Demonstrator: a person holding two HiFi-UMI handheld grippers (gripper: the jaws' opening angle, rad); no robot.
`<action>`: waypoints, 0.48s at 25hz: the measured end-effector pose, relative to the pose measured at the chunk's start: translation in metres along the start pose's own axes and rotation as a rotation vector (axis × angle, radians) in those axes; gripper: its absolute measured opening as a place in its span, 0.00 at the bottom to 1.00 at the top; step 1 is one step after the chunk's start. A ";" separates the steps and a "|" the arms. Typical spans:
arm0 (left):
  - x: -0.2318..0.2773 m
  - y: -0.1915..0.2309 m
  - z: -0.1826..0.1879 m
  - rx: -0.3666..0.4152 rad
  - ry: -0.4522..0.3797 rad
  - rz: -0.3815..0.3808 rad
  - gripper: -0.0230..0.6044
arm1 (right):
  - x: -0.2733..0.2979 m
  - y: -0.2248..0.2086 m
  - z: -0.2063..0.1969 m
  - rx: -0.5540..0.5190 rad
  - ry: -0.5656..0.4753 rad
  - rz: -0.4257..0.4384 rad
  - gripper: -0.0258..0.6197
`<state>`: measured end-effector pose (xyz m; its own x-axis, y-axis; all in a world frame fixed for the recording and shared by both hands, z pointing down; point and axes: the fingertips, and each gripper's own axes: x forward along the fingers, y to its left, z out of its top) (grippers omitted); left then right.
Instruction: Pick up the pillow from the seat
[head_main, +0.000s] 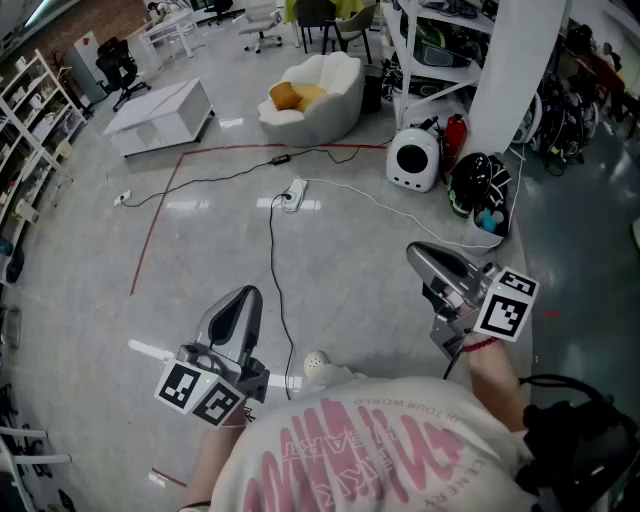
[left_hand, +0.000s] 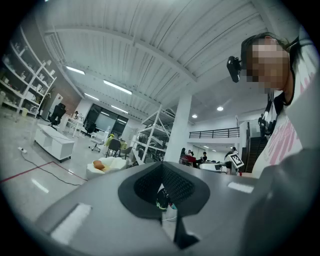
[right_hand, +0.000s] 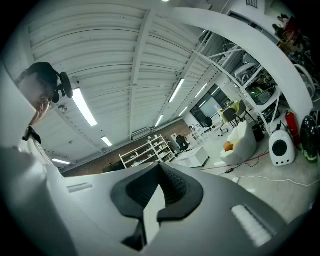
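Both grippers, left (head_main: 243, 300) and right (head_main: 425, 258), hang close to my chest, jaws shut and empty. Outward across the floor, past a black cable (head_main: 272, 250), the orange pillow (head_main: 284, 96) lies in the white seat (head_main: 335, 80), well apart from me. I'd walk closer, step over the cable, then open 1 gripper before reaching.

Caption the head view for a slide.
Left gripper and right gripper, both shut and empty, far from the white seat holding the orange pillow.
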<state>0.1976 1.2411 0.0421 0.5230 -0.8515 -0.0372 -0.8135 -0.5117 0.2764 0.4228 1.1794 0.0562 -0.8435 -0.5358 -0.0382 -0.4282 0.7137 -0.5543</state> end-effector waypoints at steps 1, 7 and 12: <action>0.001 0.001 0.000 0.002 0.002 -0.002 0.06 | 0.001 -0.001 0.001 -0.001 -0.004 0.001 0.05; -0.003 0.000 -0.003 -0.010 0.016 -0.027 0.06 | 0.004 -0.001 -0.004 -0.024 0.006 -0.004 0.05; -0.001 0.003 0.001 -0.112 -0.031 -0.069 0.05 | 0.012 -0.001 -0.007 -0.028 0.012 0.001 0.05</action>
<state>0.1938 1.2405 0.0420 0.5669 -0.8190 -0.0888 -0.7417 -0.5543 0.3776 0.4106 1.1755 0.0623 -0.8477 -0.5297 -0.0292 -0.4360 0.7271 -0.5304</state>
